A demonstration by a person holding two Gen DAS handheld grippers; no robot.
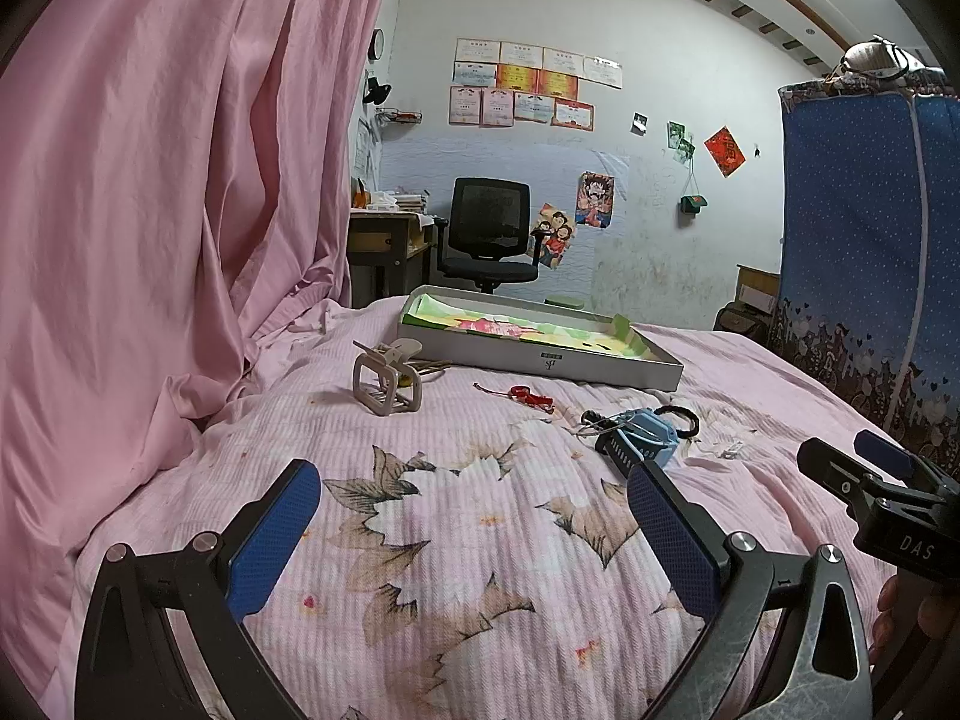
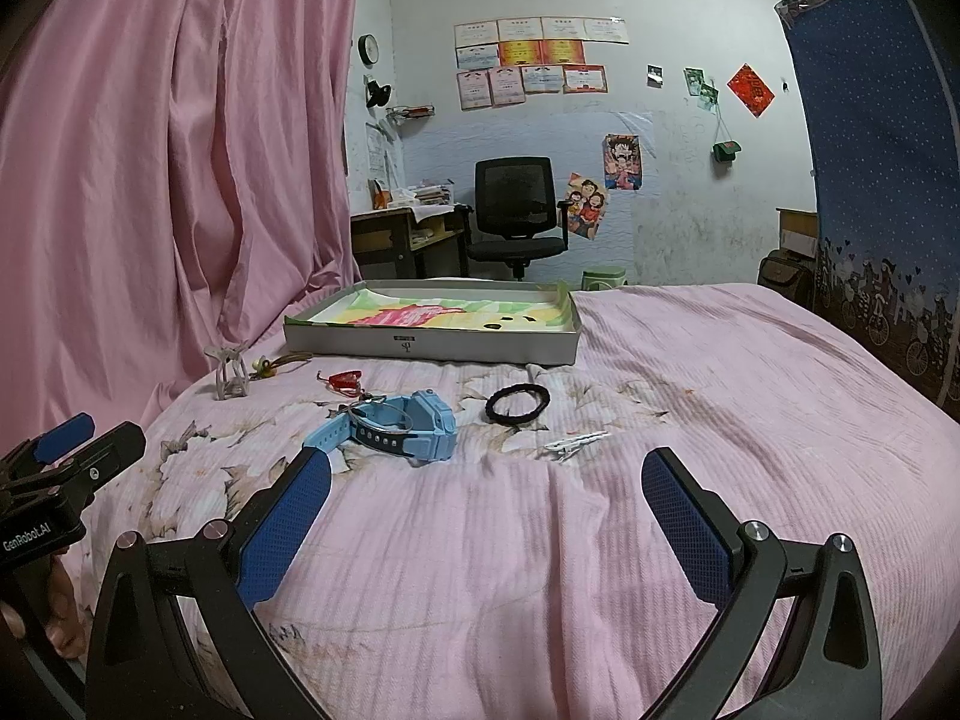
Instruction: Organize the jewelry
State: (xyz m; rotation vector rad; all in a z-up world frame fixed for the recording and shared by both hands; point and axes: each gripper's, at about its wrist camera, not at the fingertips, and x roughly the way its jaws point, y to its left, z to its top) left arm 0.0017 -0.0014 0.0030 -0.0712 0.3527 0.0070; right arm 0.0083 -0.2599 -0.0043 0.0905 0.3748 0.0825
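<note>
On the pink flowered bedspread lie a light blue watch [image 2: 402, 426] with a thin metal ring on it, a black hair tie [image 2: 517, 404], a white hair clip [image 2: 576, 441], a red charm on a cord [image 2: 343, 380] and a beige claw clip [image 1: 387, 378]. Behind them stands a shallow grey box [image 2: 432, 348] lined with coloured paper. My right gripper [image 2: 486, 510] is open and empty, just short of the watch. My left gripper [image 1: 474, 516] is open and empty too, with the watch [image 1: 645, 435] by its right fingertip.
A pink curtain [image 1: 150, 210] hangs along the bed's left side. A blue fabric wardrobe [image 1: 870, 210] stands on the right. Past the bed are a black office chair [image 2: 516, 210] and a desk [image 2: 408, 234]. Each gripper shows at the edge of the other's view.
</note>
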